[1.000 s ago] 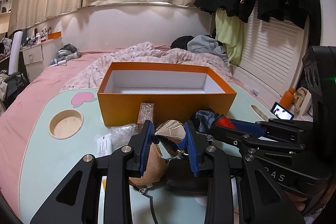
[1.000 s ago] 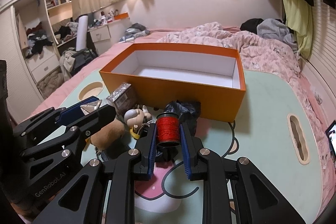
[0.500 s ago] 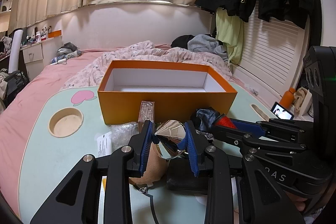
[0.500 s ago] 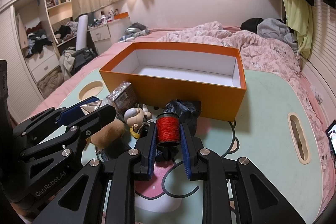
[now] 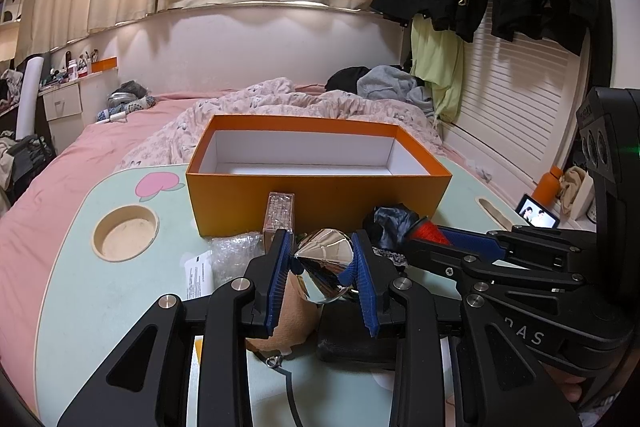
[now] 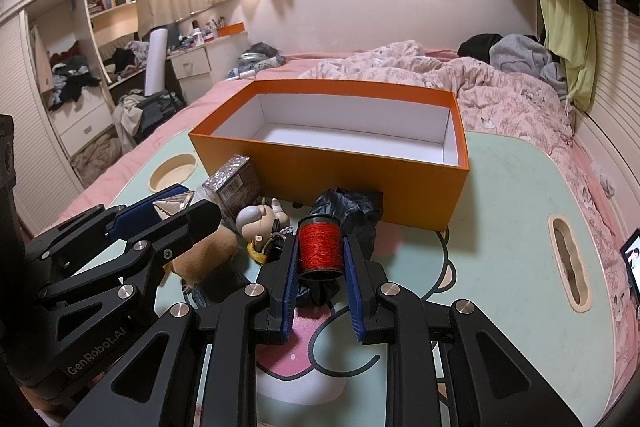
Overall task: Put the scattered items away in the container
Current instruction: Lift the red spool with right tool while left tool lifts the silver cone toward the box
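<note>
An open orange box (image 5: pixel 320 193) with a white, empty inside stands on the pale green table, also in the right wrist view (image 6: pixel 340 163). My left gripper (image 5: pixel 322 265) is shut on a shiny silver cone-shaped object (image 5: pixel 325 263), held above the clutter in front of the box. My right gripper (image 6: pixel 320 255) is shut on a spool of red thread (image 6: pixel 320 247), just right of the left gripper. The spool shows in the left wrist view (image 5: pixel 424 231). The left gripper shows in the right wrist view (image 6: pixel 176 207).
On the table in front of the box lie a glittery small box (image 6: pixel 236 183), a grey-headed figurine (image 6: pixel 258 223), a brown plush (image 6: pixel 208 255), dark cloth (image 6: pixel 352 211), bubble wrap (image 5: pixel 236 255) and a paper (image 5: pixel 198 269). A cup hole (image 5: pixel 126 233) is at the left, a slot (image 6: pixel 570 263) at the right.
Both grippers have risen slightly with their objects still held; the box looks a little lower and nearer in view.
</note>
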A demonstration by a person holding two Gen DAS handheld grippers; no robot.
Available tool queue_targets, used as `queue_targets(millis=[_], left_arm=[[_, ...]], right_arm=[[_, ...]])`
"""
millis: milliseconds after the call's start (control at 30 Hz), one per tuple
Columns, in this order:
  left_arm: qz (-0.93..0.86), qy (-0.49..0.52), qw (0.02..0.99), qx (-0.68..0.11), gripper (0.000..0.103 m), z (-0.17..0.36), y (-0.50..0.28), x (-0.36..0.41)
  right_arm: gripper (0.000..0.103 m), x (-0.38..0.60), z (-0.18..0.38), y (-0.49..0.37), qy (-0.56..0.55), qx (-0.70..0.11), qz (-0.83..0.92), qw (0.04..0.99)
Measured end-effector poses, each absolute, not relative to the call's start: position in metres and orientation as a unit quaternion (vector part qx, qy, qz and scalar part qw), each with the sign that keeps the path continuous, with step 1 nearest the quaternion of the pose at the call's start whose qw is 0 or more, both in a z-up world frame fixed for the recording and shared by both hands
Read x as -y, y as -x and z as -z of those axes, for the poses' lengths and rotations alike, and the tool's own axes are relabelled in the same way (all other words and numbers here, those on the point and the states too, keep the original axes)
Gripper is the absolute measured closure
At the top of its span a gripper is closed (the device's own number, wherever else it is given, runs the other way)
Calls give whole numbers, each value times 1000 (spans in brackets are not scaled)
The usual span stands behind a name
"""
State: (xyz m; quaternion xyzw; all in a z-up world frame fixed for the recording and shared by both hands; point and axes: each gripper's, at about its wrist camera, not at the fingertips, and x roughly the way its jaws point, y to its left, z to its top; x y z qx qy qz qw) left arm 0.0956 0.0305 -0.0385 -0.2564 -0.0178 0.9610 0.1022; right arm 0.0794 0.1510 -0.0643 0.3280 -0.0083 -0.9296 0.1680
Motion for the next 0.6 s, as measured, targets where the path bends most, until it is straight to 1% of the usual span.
queue_targets(millis=[600], left_arm=[[-960,260,105,13,70,39,-95,-33]], right_arm=[[81,-151,64,-79,-328,8,930,168]])
